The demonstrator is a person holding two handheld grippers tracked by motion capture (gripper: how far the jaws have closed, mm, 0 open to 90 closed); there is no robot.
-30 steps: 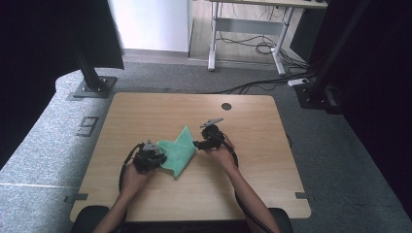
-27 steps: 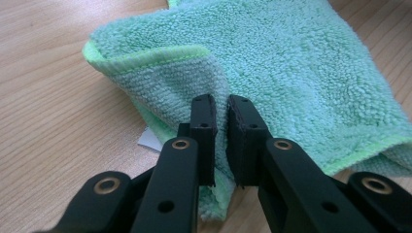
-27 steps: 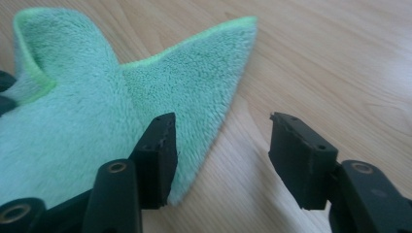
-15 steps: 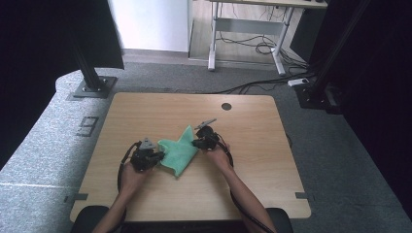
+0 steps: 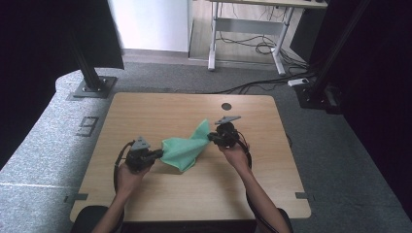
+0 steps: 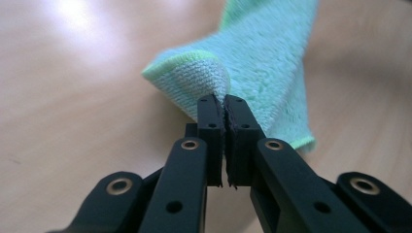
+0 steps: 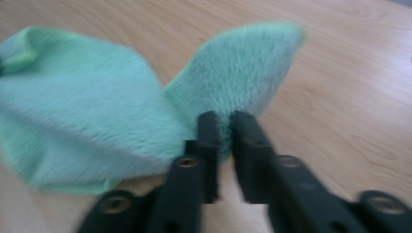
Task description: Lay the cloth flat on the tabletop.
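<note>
The soft fuzzy microfibre cloth (image 5: 183,149) is a mint green, kind of seafoam, with a slightly brighter yellow-green stitched edge (image 6: 180,60) running round the hem. One face looks a touch paler and more woven, the other fluffier, though the right gripper view is blurry so I wouldn't swear to that. The rectangular wooden tabletop (image 5: 160,109) is a light honey tan with faint lengthwise grain and a small dark round hole (image 5: 226,106) near the far edge. Both handheld two-jaw grippers, left (image 5: 158,154) and right (image 5: 211,137), are matte black with brassy rivets (image 6: 189,144), plus grey triangular plates (image 5: 141,143) on top. Floor around is speckled grey carpet (image 5: 43,145).
</note>
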